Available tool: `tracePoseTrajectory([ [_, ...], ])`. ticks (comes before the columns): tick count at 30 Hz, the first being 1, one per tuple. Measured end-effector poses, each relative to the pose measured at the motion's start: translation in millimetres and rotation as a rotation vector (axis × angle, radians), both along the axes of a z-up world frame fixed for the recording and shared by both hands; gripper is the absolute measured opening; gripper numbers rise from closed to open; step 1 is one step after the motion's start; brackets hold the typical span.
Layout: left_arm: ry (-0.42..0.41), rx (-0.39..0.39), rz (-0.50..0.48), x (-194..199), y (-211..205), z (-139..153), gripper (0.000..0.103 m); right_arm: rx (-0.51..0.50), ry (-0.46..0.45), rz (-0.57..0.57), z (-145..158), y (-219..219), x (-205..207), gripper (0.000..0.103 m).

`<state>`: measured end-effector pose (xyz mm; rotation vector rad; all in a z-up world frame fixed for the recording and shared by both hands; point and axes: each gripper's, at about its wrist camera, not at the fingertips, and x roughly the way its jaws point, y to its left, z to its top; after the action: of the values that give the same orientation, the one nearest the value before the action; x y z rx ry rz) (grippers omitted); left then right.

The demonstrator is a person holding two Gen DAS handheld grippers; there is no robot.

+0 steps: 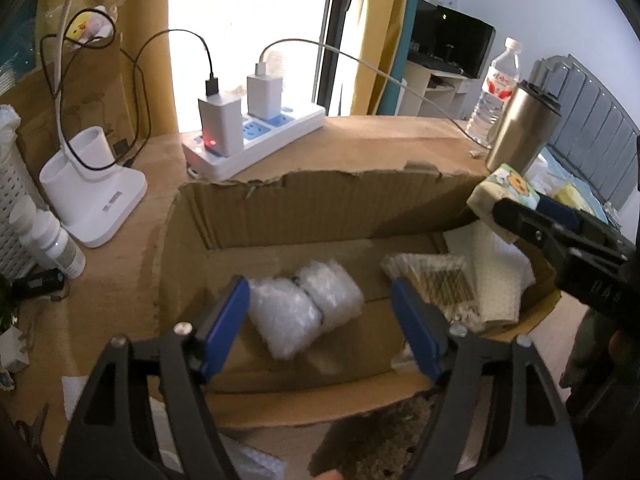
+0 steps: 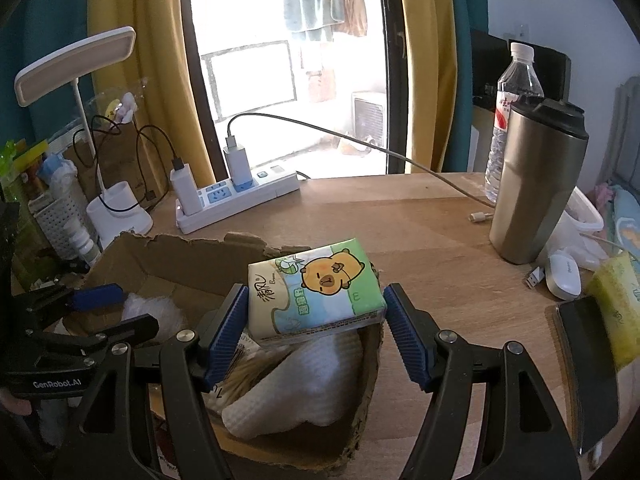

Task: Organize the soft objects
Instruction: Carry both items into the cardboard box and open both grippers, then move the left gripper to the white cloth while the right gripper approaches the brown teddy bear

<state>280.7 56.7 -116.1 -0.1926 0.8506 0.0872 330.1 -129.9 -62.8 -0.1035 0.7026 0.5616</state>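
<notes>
The right gripper (image 2: 314, 320) is pinching a tissue pack (image 2: 316, 292) above the cardboard box (image 1: 312, 204) on the counter (image 2: 420, 216). The left gripper (image 1: 320, 312) fingers are standing spread over a bubble-wrap bundle (image 1: 304, 308) lying inside the box.

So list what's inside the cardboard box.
Inside the cardboard box: a bubble-wrap bundle, a cotton-swab pack and white padded sheets. The tissue pack above hides whatever lies beneath those sheets.

Home bedroom: wooden bench (image 2: 400, 216) by curtained window (image 2: 296, 60), padded headboard (image 1: 592, 120), desk lamp (image 2: 76, 64), power strip (image 2: 240, 200) with chargers, water bottle (image 2: 516, 92), tumbler (image 2: 536, 180).
</notes>
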Motion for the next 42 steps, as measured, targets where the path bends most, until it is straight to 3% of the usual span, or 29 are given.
tracePoseTrajectory([
  [24, -0.09, -0.015, 0.006, -50.0, 3.7, 30.3, 0.075, -0.024, -0.061, -0.003, 25.6, -2.9, -46.5, 0.073],
  [42, -0.156, -0.048, 0.02, -84.2, 13.0, 34.3, 0.076, -0.052, -0.065, 0.02, 29.4, 8.8, -83.5, 0.073],
])
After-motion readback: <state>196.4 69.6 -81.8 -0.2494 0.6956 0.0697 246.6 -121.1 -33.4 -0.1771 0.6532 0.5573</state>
